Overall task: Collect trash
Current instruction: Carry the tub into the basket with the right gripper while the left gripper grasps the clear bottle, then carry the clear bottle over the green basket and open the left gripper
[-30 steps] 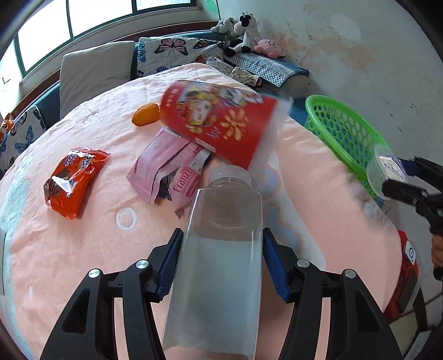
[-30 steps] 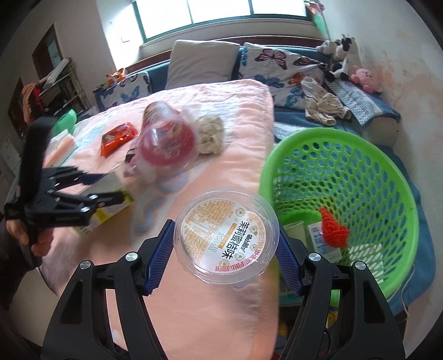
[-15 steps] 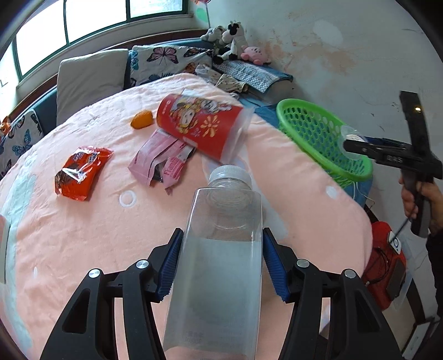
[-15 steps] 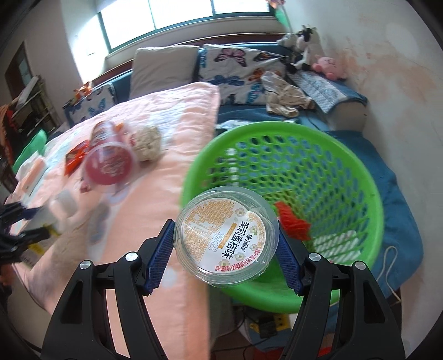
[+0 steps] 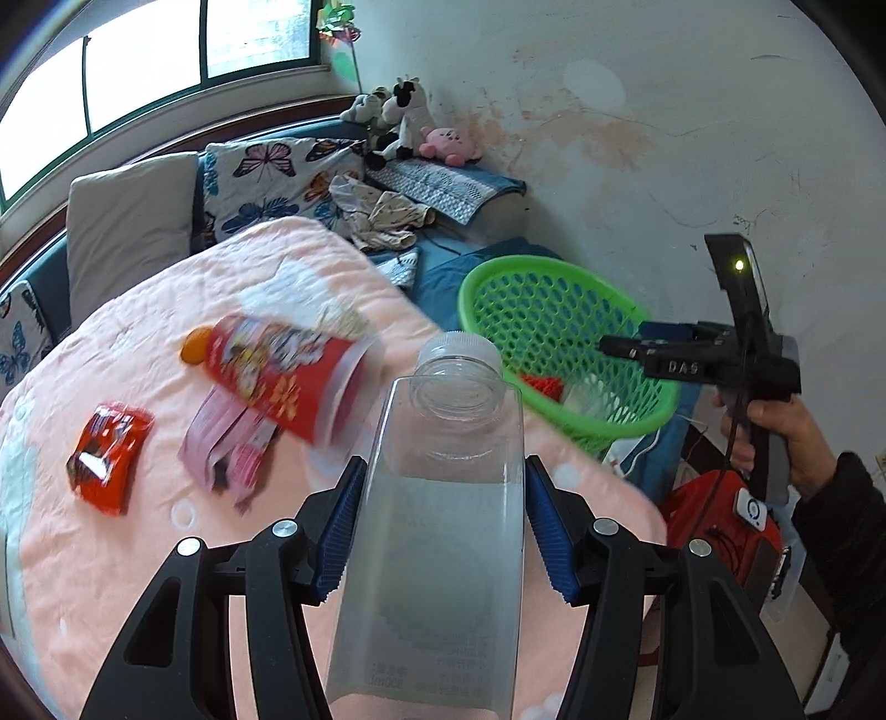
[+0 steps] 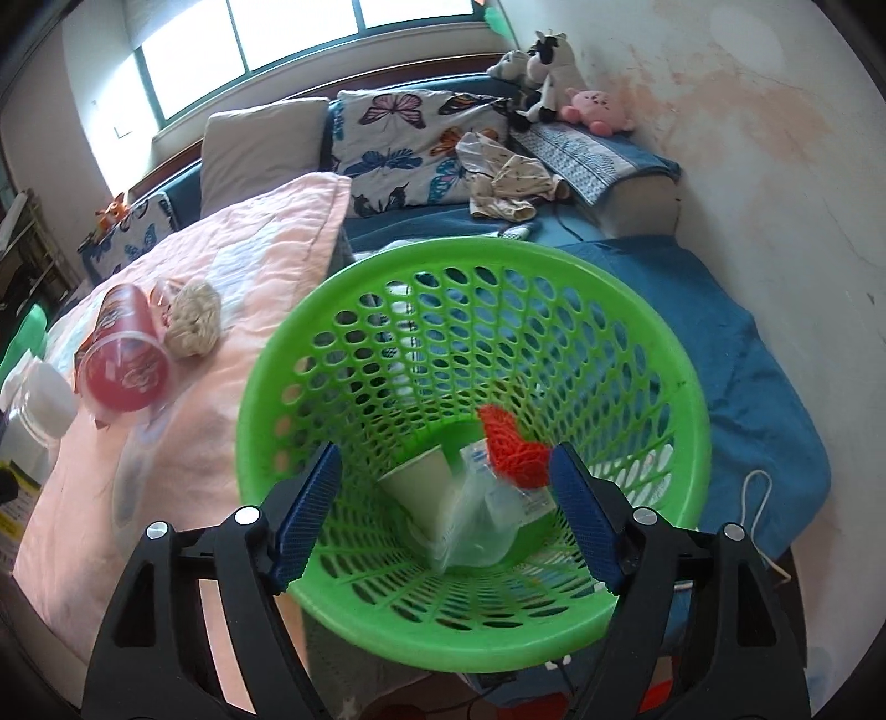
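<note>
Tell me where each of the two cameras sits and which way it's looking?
Left wrist: rides the left hand-held gripper, looking down over the pink bed; its fingers clamp a bottle; the person's right hand shows.
Right wrist: rides the right hand-held gripper, looking down into the basket; its open fingers show, nothing between them.
Shared: basket, red cup, bed, bottle.

A home bedroom, pink quilt (image 5: 166,343), butterfly pillows (image 6: 410,144), plush toys (image 6: 559,72) by the window (image 6: 288,33)
</note>
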Motion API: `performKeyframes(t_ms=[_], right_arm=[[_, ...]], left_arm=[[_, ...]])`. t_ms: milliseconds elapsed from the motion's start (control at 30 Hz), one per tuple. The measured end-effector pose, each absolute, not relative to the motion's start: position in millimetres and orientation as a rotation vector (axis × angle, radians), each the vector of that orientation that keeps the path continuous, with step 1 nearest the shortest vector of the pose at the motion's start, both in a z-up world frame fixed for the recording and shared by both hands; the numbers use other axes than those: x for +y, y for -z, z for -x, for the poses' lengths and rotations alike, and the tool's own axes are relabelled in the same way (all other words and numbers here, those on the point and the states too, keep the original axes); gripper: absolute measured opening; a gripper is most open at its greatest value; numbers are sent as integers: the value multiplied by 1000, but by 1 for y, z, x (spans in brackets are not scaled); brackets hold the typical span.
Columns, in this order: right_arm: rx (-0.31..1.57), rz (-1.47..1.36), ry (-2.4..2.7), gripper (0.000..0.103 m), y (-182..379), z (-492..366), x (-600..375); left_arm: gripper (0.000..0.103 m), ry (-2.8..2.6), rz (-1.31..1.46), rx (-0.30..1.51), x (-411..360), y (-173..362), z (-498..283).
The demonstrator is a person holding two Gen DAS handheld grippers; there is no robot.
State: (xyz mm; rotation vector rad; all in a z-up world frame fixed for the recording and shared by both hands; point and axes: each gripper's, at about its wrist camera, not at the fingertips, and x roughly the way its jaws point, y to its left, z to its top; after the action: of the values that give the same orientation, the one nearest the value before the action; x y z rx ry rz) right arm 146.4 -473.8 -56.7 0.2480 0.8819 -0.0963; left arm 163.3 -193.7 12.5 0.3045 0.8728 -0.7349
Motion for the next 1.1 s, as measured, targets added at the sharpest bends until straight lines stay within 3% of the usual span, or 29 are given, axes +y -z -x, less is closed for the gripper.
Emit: performKeyframes(t_ms=[633, 1033, 1100], right_arm=[[790, -263, 95, 82, 31, -99, -503], [804, -301, 105, 83, 41, -83, -510], [803, -303, 104, 83, 40, -82, -509]], left_arm=[[55, 823, -370, 974, -348, 17, -213], [56, 798, -380, 1054, -394, 46, -234], [59, 803, -363, 1061, -394, 46, -236]])
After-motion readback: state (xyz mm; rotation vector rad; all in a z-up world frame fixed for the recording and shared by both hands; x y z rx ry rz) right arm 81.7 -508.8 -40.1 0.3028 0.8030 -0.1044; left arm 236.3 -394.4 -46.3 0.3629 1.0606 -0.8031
